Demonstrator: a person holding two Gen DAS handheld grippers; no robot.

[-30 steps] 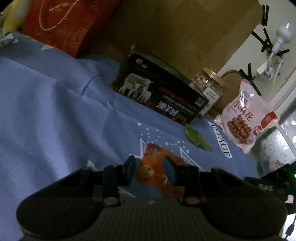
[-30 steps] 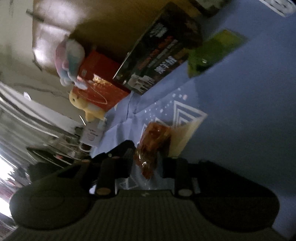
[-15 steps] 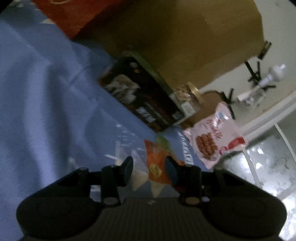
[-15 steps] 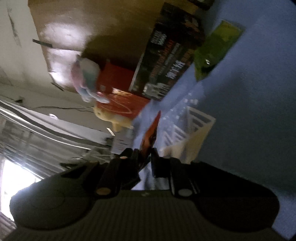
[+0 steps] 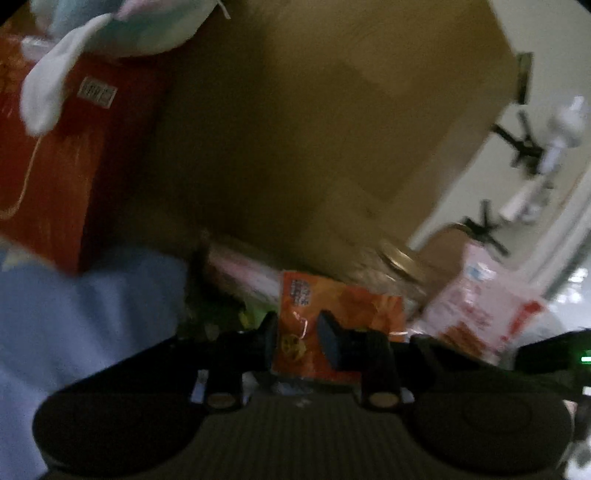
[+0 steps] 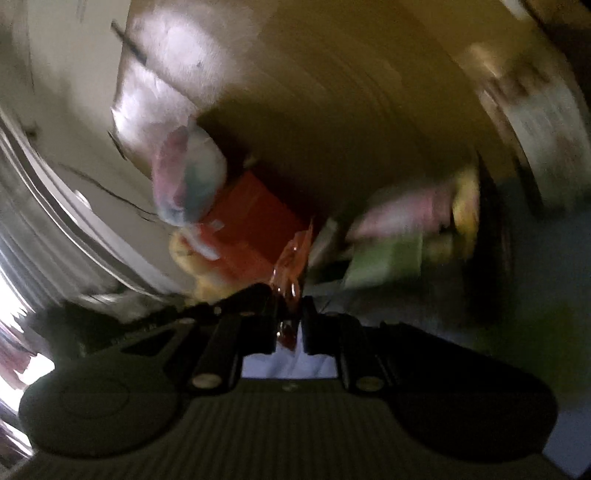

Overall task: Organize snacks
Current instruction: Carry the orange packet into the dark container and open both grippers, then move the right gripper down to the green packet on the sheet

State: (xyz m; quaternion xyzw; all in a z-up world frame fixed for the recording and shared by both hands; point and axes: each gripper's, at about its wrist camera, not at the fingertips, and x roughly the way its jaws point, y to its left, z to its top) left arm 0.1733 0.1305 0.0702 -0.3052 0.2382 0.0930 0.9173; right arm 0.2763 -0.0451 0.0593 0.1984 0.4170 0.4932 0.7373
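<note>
Orange snack packet (image 5: 340, 321): hangs upright, clear of the blue cloth, and is seen broad face on from the left wrist and edge on (image 6: 293, 258) from the right wrist.
Left gripper (image 5: 297, 334): its jaws are closing. The packet's lower left part stands in the gap between the two dark fingers (image 5: 330, 341). Whether the pads already press on the wrapper cannot be told through the blur.
Right gripper (image 6: 290, 317): its fingers (image 6: 264, 314) are clenched on the thin lower edge of the same packet, which rises from between the tips and leans slightly right.
Blue cloth (image 5: 74, 314): spreads at the near left, below the packet.
Open dark box (image 5: 229, 273): lies just beyond the packet. Pale pink and green wrappers (image 6: 391, 236) show inside it, all blurred.
Glass jar (image 5: 399, 269): stands far right of the box, with a metal lid.
Pink snack bag (image 5: 484, 306): leans at the far right, beside the jar.
Cardboard box (image 5: 314, 129): fills the far middle, behind everything.
Red gift bag (image 5: 55, 166): stands at the far left, with a pale plush toy (image 5: 122, 26) above it.
</note>
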